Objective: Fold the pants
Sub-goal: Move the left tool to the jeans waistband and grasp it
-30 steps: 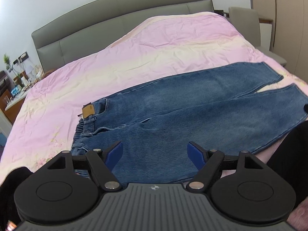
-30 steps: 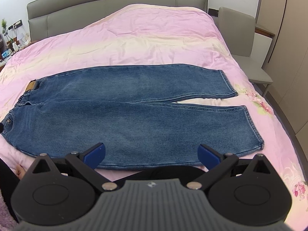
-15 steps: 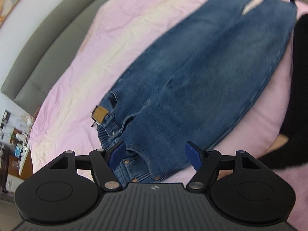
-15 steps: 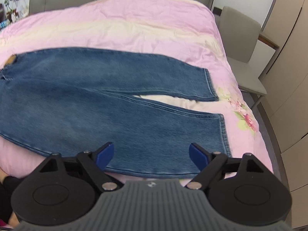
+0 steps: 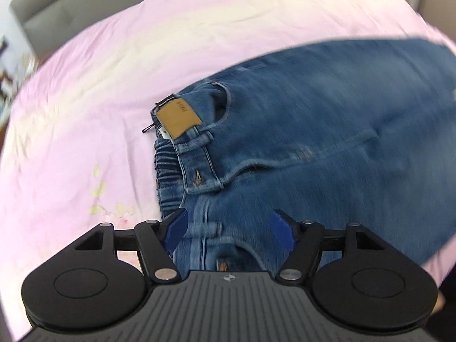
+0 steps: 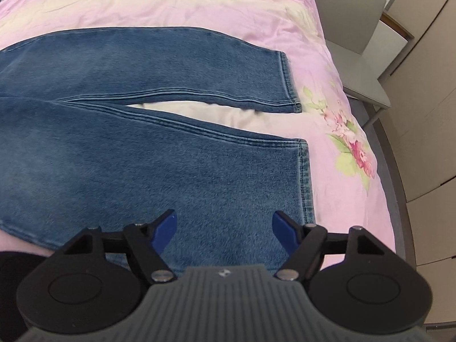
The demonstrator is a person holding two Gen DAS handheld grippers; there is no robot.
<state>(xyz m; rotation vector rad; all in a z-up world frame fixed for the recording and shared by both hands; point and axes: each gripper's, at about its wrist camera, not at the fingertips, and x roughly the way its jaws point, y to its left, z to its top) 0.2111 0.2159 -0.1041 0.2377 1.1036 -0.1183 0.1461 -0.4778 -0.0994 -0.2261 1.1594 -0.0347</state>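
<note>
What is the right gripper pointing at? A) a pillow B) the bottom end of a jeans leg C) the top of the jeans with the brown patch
B: the open right gripper sits above the near leg of the jeans, close to its hem.

The left gripper (image 5: 229, 232) is now low over the waistband end of the jeans (image 5: 327, 131), having come down from a high view of the whole bed; the tan waist patch (image 5: 178, 119) looms large. The right gripper (image 6: 223, 229) has advanced to the near leg's hem (image 6: 306, 182). Both sets of jaws have narrowed slightly, gaping over denim.
</note>
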